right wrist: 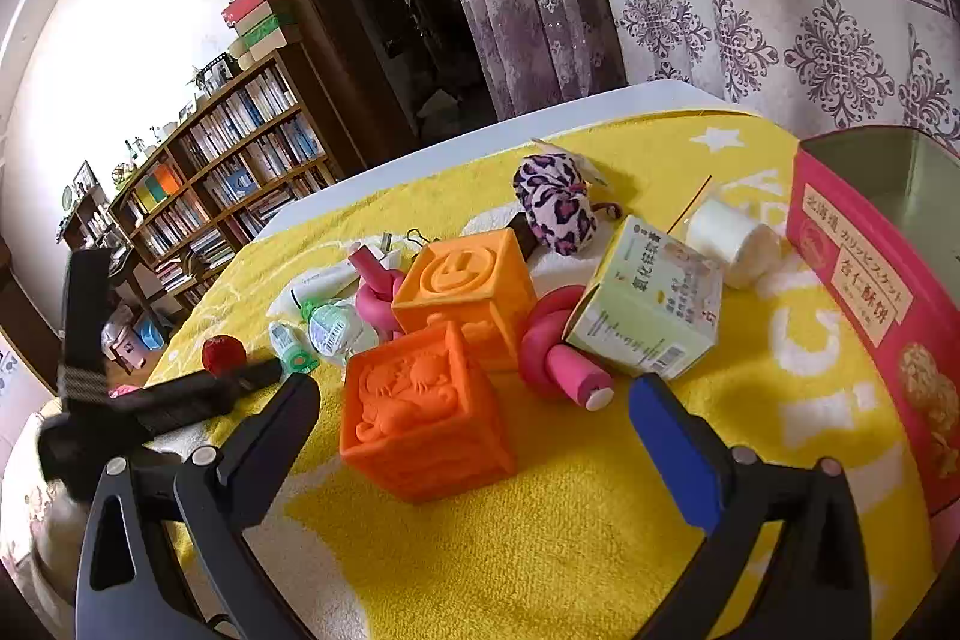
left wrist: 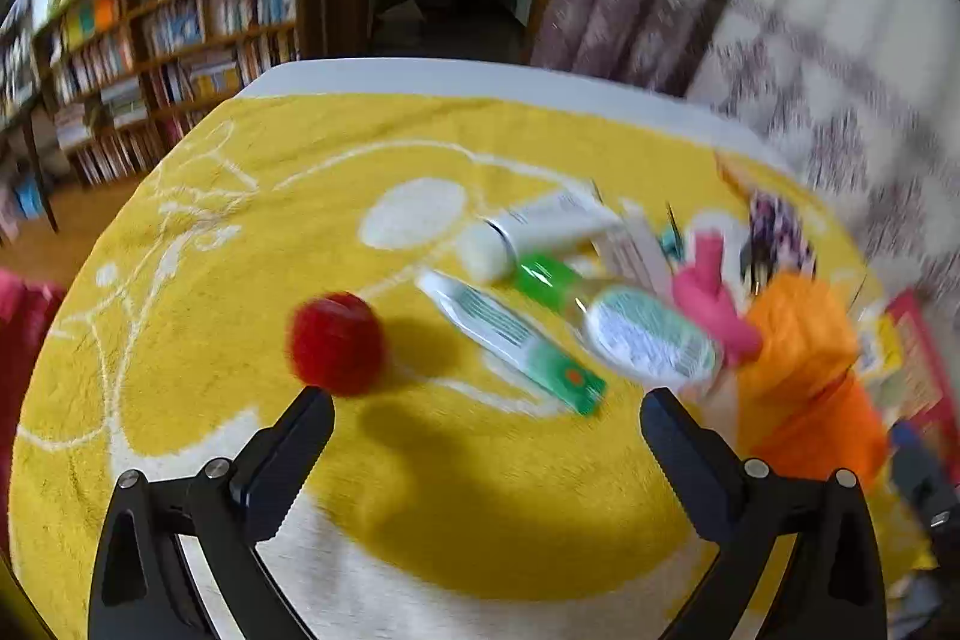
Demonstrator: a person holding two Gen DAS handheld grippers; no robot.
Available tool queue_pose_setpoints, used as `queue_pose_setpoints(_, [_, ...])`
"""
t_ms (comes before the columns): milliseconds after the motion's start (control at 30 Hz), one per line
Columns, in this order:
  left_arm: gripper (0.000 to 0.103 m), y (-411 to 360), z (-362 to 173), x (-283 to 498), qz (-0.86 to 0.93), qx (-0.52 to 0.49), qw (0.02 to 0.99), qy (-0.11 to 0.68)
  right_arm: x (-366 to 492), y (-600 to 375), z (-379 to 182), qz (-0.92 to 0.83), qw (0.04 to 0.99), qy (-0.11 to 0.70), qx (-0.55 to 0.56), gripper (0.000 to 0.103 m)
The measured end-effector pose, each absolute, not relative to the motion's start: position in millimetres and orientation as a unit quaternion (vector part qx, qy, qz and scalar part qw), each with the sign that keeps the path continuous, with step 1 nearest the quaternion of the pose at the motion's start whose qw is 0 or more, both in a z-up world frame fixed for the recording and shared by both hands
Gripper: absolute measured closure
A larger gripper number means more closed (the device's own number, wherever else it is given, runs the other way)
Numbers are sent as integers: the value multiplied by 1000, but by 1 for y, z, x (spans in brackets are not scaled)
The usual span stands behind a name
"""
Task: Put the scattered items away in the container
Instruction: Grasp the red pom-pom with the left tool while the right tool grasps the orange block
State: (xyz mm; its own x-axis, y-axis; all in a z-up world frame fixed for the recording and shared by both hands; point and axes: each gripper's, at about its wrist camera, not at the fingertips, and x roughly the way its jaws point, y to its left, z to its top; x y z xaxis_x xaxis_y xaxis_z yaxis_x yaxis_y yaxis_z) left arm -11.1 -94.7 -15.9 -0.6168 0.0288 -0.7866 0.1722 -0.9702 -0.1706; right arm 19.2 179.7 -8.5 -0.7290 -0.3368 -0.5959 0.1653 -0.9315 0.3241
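My left gripper [left wrist: 486, 400] is open and empty above the yellow towel [left wrist: 240, 340]. Just beyond its left finger lies a red fuzzy ball [left wrist: 337, 343]. A green-and-white tube [left wrist: 516, 340], a small clear bottle with a green cap [left wrist: 600, 310] and a white tube [left wrist: 540, 232] lie ahead to the right. My right gripper [right wrist: 474, 388] is open and empty, its jaws either side of the near orange cube [right wrist: 423, 409]. A second orange cube [right wrist: 465, 289], a pink knotted toy [right wrist: 561, 358], a pale green box [right wrist: 651, 304] and a leopard-print pouch [right wrist: 555, 205] lie beyond. The pink open box [right wrist: 870, 268] stands at the right.
A white roll [right wrist: 729, 238] lies next to the pink box. The left gripper [right wrist: 180, 400] shows as a dark blur at the left of the right wrist view. A bookshelf [right wrist: 228, 184] and curtains [right wrist: 750, 28] stand beyond the table's white far edge [right wrist: 480, 136].
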Motion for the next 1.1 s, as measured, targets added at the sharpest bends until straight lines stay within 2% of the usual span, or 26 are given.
queue_pose_setpoints(267, [0,-144,-7,-19,-876,439,60,192,22,174,-6,-923,142,-111,340,0])
queue_pose_setpoints(400, [1,-131,-6,-26,-880,440,68,163,22,174,-5,-922,143,-112,341,0])
queue_pose_setpoints(433, [6,-124,-7,-27,-884,439,71,145,22,174,-5,-921,143,-113,345,0])
queue_pose_setpoints(500, [32,-118,-13,-31,-883,446,73,125,21,174,-6,-918,146,-117,350,0])
queue_pose_setpoints(567, [33,-119,-18,-33,-883,447,86,113,21,173,-6,-917,148,-116,351,0])
queue_pose_setpoints(633, [40,-123,-20,-33,-885,443,93,105,21,173,-7,-916,150,-117,352,0])
queue_pose_setpoints(733, [54,-128,-21,-31,-886,440,99,105,20,171,-7,-913,154,-112,361,1])
queue_pose_setpoints(800, [69,-131,-23,-29,-886,439,109,103,19,170,-8,-912,158,-111,363,2])
queue_pose_setpoints(1100, [70,-136,-21,-21,-888,430,101,125,15,166,-9,-914,154,-96,363,11])
